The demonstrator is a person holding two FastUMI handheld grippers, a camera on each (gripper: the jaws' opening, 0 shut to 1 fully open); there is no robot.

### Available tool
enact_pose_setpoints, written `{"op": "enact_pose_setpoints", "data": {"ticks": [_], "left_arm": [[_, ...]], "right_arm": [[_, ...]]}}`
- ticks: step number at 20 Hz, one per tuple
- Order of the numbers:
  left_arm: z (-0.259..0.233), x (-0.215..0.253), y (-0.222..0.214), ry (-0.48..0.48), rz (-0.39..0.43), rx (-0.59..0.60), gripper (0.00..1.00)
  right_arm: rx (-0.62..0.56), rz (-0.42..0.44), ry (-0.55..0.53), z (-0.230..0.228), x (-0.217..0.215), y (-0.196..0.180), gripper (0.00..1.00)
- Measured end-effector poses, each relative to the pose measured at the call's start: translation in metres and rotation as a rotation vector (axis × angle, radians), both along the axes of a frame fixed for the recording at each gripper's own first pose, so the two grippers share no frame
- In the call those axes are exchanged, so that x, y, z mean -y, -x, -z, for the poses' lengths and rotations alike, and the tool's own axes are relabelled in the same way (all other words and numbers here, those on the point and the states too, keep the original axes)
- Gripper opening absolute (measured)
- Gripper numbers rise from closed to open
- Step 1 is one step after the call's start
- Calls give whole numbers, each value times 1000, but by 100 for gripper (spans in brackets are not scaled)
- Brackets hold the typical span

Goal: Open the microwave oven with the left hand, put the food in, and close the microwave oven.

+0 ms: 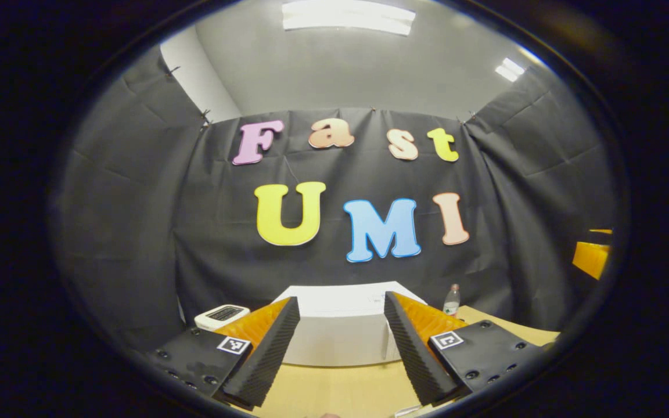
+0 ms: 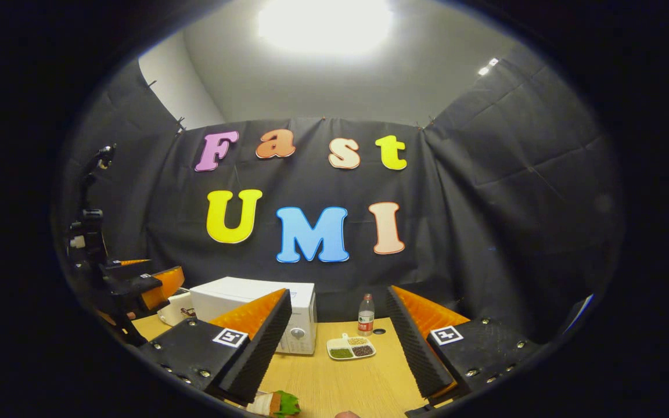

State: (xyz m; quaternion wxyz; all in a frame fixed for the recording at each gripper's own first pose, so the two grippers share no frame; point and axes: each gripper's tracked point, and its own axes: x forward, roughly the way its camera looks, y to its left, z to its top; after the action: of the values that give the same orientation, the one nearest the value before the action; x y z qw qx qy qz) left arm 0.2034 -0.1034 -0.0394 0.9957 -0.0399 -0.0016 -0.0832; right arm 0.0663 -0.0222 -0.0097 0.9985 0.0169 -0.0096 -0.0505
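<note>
1. In the left gripper view, the left gripper (image 1: 340,348) hangs above the light wooden table (image 1: 334,392) with its two black ribbed fingers spread wide and nothing between them.
2. Straight ahead of that gripper, seen through the gap between its fingers, stands the white box-shaped microwave oven (image 1: 343,325), against the black cloth wall and apart from the fingertips.
3. A small white device with a dark panel (image 1: 221,315) lies to the left of the microwave, and a clear plastic bottle with a red label (image 1: 452,301) stands to its right.
4. In the right gripper view, the right gripper (image 2: 340,348) is likewise released, its fingers parted and holding nothing.
5. The microwave oven (image 2: 256,310) sits ahead and to the left of this gripper, partly behind its left finger; its door looks closed, with a round knob on the front panel.
6. The food, a white divided plate holding green and brown portions (image 2: 351,347), rests on the table (image 2: 340,383) just right of the microwave, ahead of the gap between the right gripper's fingers and clear of them.
7. The bottle (image 2: 366,315) stands just behind the plate.
8. An orange and green carrot-shaped item (image 2: 276,403) lies on the table at the near edge, below the left finger.
9. The left gripper (image 2: 137,284) appears far left in this view, beside the microwave.
</note>
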Motion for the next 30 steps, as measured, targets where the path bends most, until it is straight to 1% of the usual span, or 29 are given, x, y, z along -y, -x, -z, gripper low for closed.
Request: {"op": "enact_pose_setpoints", "data": {"ticks": [1, 2, 4, 6, 9, 13, 17, 24, 25, 26, 30], "left_arm": [[4, 6, -11, -8, 21, 1, 97], [10, 13, -21, -14, 39, 4, 97], [21, 27, -41, -13, 74, -1, 100], [34, 41, -59, -7, 96, -10, 100], [53, 64, -84, -15, 146, -26, 97], [78, 92, -115, -20, 202, -51, 97], [106, 121, -138, -51, 251, -74, 97], [170, 159, -170, -83, 299, -186, 97], [178, 163, -173, -87, 303, -205, 100], [188, 167, -174, -91, 307, -223, 97], [223, 176, -181, -90, 311, -303, 95]], "right_arm": [[-3, 21, -1, 3, 1, -1, 98], [-5, 39, -2, 4, 2, -1, 98], [-8, 84, 0, 6, 7, -7, 98], [-20, 129, 11, 10, 13, -11, 98], [-33, 193, 25, 14, 23, -7, 98], [-66, 272, 46, 19, 34, -2, 98], [-78, 344, 66, 16, 45, 5, 98], [-124, 425, 96, 22, 56, 20, 98], [-131, 435, 101, 22, 58, 22, 98], [-134, 445, 106, 20, 59, 24, 99], [-148, 469, 115, 21, 63, 29, 98]]}}
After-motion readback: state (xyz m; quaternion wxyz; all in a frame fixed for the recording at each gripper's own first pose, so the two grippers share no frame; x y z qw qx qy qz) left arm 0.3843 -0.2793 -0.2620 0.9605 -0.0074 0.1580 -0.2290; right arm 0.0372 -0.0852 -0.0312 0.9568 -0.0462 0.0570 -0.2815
